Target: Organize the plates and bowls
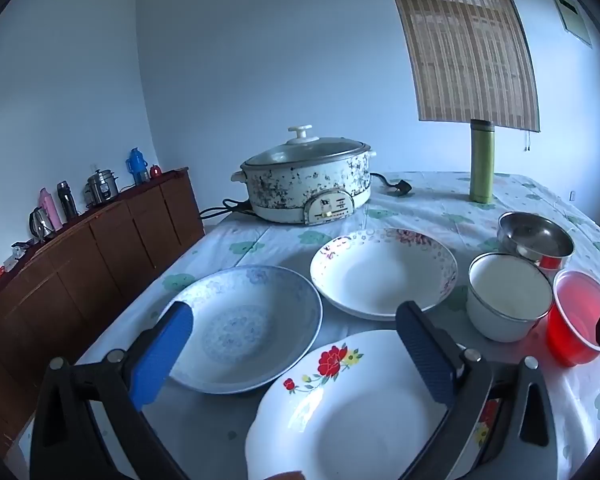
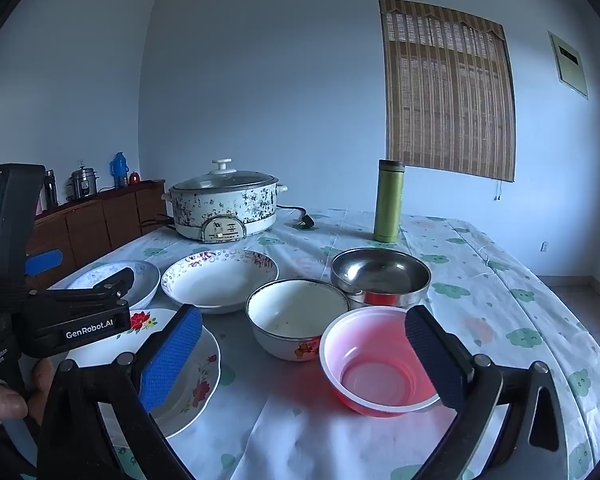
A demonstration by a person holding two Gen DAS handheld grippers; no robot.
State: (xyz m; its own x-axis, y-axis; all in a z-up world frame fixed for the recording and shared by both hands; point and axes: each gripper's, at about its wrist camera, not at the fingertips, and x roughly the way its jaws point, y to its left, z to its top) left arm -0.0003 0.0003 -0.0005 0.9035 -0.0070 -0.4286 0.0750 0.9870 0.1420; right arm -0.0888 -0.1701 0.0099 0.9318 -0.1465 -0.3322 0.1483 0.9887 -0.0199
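Observation:
My left gripper [image 1: 296, 344] is open and empty above a white plate with red flowers [image 1: 340, 408] and a blue-patterned plate [image 1: 248, 320]. A white plate with a floral rim [image 1: 380, 276] lies behind them. To the right stand a white enamel bowl [image 1: 508, 300], a steel bowl [image 1: 536, 236] and a red plastic bowl [image 1: 576, 320]. My right gripper [image 2: 304, 352] is open and empty, hovering over the red plastic bowl [image 2: 376, 372], with the enamel bowl [image 2: 296, 320] and steel bowl [image 2: 380, 276] beyond. The left gripper [image 2: 80, 312] shows at the left over the flowered plate [image 2: 192, 380].
A speckled electric cooker [image 1: 308, 184] with a glass lid and a cord stands at the back of the table. A green flask [image 1: 482, 160] stands back right. A brown sideboard [image 1: 80, 256] with bottles runs along the left wall. The flowered tablecloth [image 2: 500, 292] drops off at the right.

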